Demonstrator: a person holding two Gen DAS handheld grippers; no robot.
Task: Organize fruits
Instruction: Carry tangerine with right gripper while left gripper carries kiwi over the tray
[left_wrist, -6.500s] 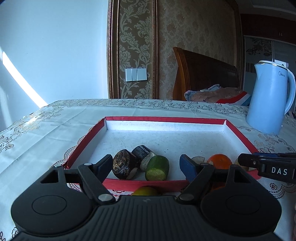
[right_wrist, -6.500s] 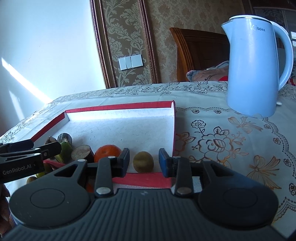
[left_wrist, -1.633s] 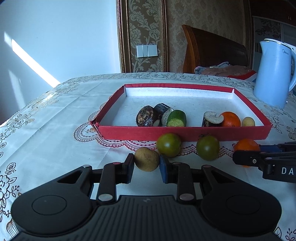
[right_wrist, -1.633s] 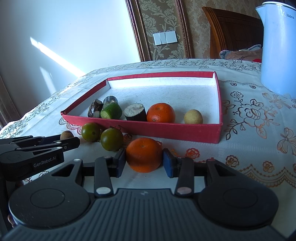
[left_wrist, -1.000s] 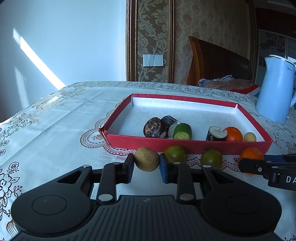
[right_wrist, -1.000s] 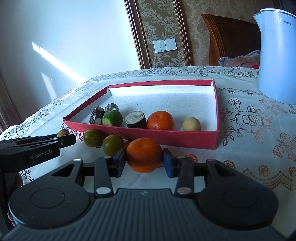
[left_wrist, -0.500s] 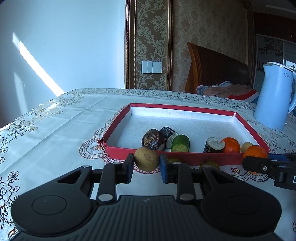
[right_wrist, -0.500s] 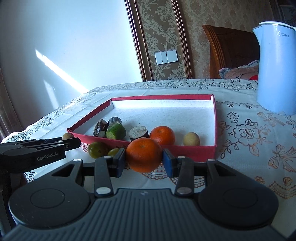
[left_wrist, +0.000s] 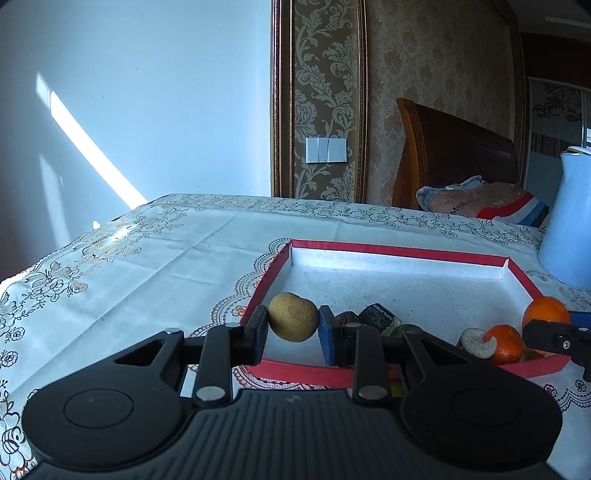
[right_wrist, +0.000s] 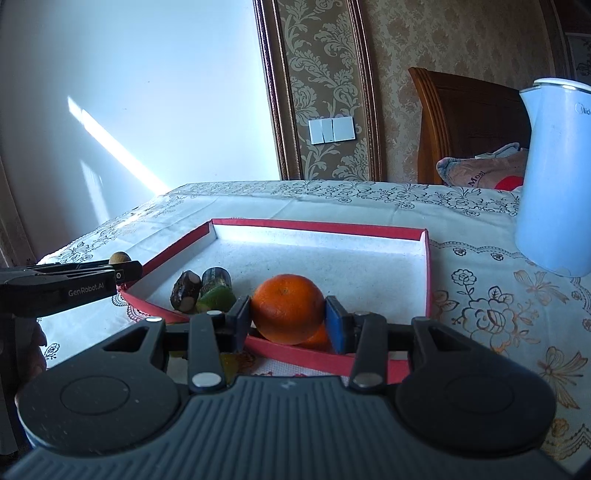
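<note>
We carry 1 fruit in each gripper. The left gripper (left_wrist: 293, 329) pinches a small brown fruit (left_wrist: 292, 322) between its 2 fingers, and the right gripper (right_wrist: 288, 322) pinches an orange (right_wrist: 287, 308) the same way, each fruit touching both pads.

What the coming move turns on, we judge, is where the red tray (left_wrist: 399, 251) lies from the fingers. For the left gripper its white floor lies ahead of and below the fingertips, and mostly out to their right; the brown fruit sits over the near-left corner, just inside the rim. For the right gripper the floor lies straight ahead and below, with the near rim passing under the fingers. Both fruits are roundish, so no long axis matters. Neither gripper looks clearly nearer to a drop.

Just beyond the left fingertips lie dark cut pieces (left_wrist: 376, 314) and a green slice; further right of them sit a pale cut piece and a second orange (left_wrist: 504, 343). The tray rests on an embroidered tablecloth (left_wrist: 147, 254). A pale blue kettle (right_wrist: 557, 177) stands to the right past the tray, with patterned wallpaper and a wooden headboard behind.
</note>
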